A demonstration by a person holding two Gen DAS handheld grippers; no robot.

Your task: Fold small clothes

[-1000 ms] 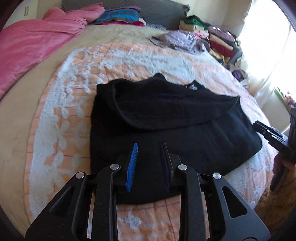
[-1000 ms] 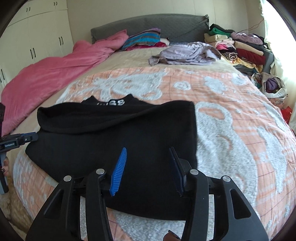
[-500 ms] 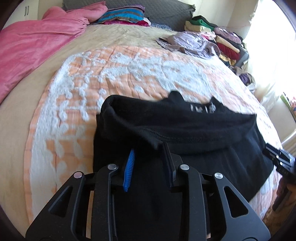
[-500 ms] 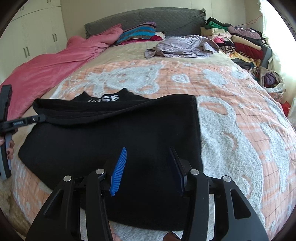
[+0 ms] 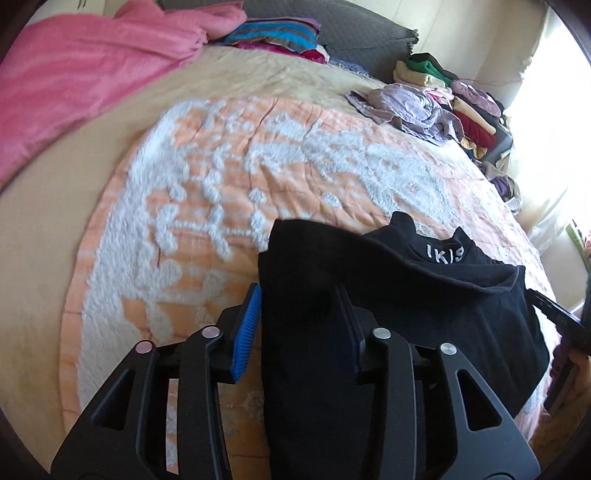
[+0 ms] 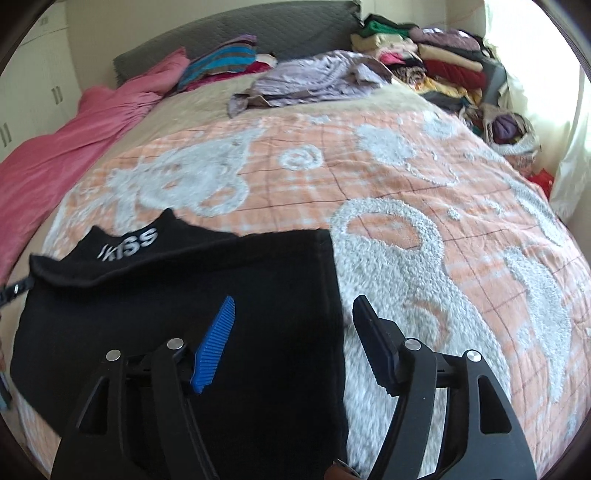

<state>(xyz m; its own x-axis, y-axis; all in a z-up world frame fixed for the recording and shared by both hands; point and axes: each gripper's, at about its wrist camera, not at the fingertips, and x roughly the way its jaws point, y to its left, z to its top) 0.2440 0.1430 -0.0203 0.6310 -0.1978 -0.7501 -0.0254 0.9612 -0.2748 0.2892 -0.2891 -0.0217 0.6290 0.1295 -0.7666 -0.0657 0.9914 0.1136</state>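
A black garment (image 5: 388, 295) with white lettering lies partly folded on the orange and white bedspread (image 5: 221, 177). My left gripper (image 5: 297, 295) is open, its jaws astride the garment's left edge. In the right wrist view the garment (image 6: 184, 295) fills the lower left. My right gripper (image 6: 295, 306) is open, its jaws astride the garment's right edge, the blue pad (image 6: 216, 343) over the cloth and the other finger over the bedspread. The right gripper's tip (image 5: 554, 314) shows at the left wrist view's right edge.
A pink blanket (image 6: 55, 155) lies along the bed's left side. A crumpled lilac garment (image 6: 314, 81) and striped cloth (image 6: 221, 62) lie near the grey headboard (image 6: 277, 26). Stacks of folded clothes (image 6: 443, 62) stand at the far right by the bright window.
Both grippers moved outward from over the garment's middle to its side edges, left one to the left edge, right one to the right edge. Both stayed open.
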